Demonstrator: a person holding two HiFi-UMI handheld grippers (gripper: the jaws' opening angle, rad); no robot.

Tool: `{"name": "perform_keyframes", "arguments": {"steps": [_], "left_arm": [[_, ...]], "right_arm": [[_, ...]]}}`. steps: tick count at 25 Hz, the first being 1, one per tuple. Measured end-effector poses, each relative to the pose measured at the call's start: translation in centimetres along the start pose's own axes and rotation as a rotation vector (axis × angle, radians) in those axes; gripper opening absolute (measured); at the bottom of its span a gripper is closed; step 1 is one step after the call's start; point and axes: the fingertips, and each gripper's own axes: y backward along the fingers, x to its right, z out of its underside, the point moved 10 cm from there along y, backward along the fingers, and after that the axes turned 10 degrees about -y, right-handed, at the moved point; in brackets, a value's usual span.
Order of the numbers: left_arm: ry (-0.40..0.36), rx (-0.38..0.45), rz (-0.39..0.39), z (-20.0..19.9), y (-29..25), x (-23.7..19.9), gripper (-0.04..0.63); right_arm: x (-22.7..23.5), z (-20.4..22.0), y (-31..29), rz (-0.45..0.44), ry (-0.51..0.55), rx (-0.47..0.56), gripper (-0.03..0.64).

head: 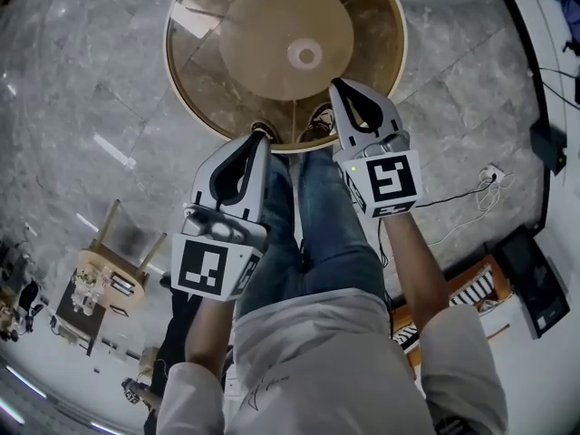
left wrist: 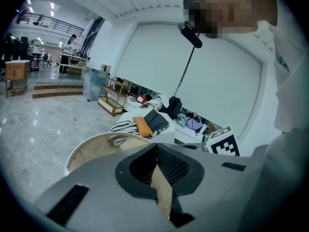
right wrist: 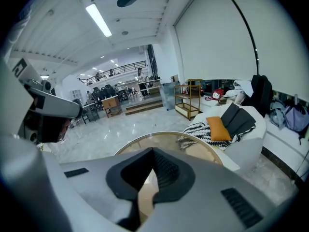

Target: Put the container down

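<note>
Container unseen; left tongs (head: 261, 137) and right tongs (head: 338, 86) (both closed, empty) near round glass table (head: 198, 25).

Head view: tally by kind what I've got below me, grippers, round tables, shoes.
Grippers: 2, left gripper and right gripper, jaws shut, both empty.
Round table: 1.
Shoes: 2, left shoe, right shoe.
Total: 5.

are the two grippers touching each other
Apart. The head view shows a clear gap between the left gripper and the right gripper, with the person's jeans visible through it.
</note>
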Motion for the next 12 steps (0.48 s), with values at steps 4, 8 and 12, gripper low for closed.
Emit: {"name": "perform_keyframes", "arguments": {"steps": [4,8,12], "left_arm": [[-0.006,0.007,0.000,-1.1,0.4,0.1,0.018],[-0.009,0.018,0.000,-2.0,1.0,0.3,0.018],[-0.011,0.026,0.008,-2.7,1.3,0.5,0.018]], "right_arm": [[-0.4,-1.0,0.7,0.004,-0.002,0.006,0.017],[-0.7,-1.8,1.7,0.007,0.002,0.007,0.017],[-1.1,-2.5,2.7,0.012,0.007,0.003,0.017]]}}
